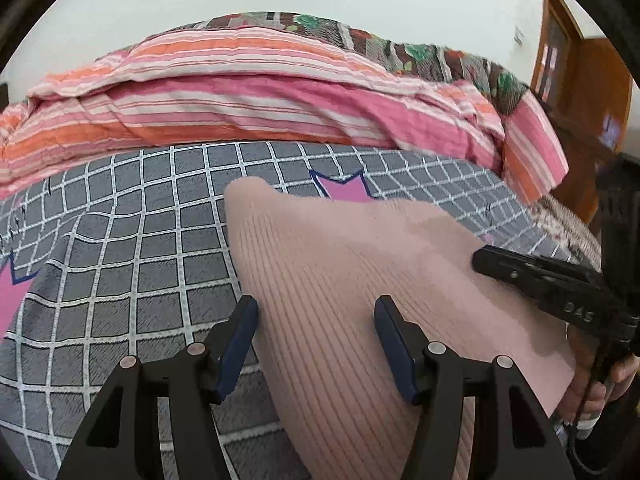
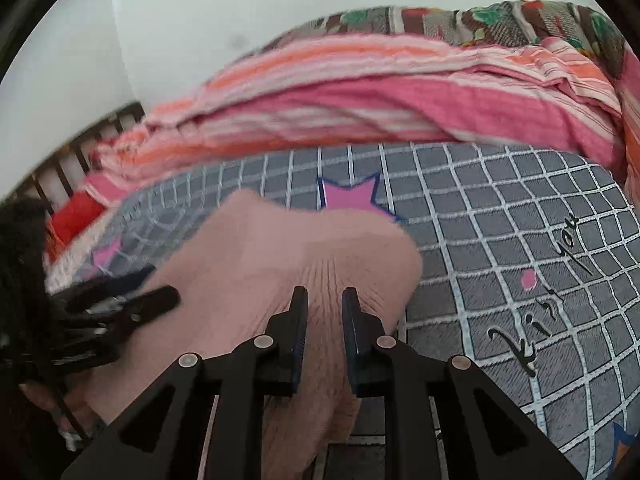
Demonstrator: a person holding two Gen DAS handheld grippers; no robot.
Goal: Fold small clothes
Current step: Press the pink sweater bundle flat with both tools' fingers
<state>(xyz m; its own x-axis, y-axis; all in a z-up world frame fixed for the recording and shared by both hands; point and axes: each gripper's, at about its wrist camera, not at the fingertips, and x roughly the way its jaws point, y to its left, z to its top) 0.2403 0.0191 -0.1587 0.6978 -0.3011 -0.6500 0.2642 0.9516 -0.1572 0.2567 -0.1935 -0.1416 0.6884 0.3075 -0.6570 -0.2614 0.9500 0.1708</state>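
A pale pink ribbed knit garment [image 1: 344, 280] lies on the grey checked bedsheet [image 1: 132, 248]. My left gripper [image 1: 316, 312] is open, its jaws wide apart over the garment's left edge. My right gripper [image 2: 324, 300] is shut on a bunched fold of the garment [image 2: 280, 248], which puckers between its jaws. The right gripper also shows in the left wrist view [image 1: 492, 262], at the garment's right side. The left gripper shows blurred in the right wrist view [image 2: 156, 300], at the left.
A pink and orange striped quilt [image 1: 248, 96] is heaped along the back of the bed. A wooden cabinet [image 1: 576, 80] stands at the right. A dark slatted headboard [image 2: 80, 144] is at the far left. The sheet [image 2: 520, 240] has pink stars and black lettering.
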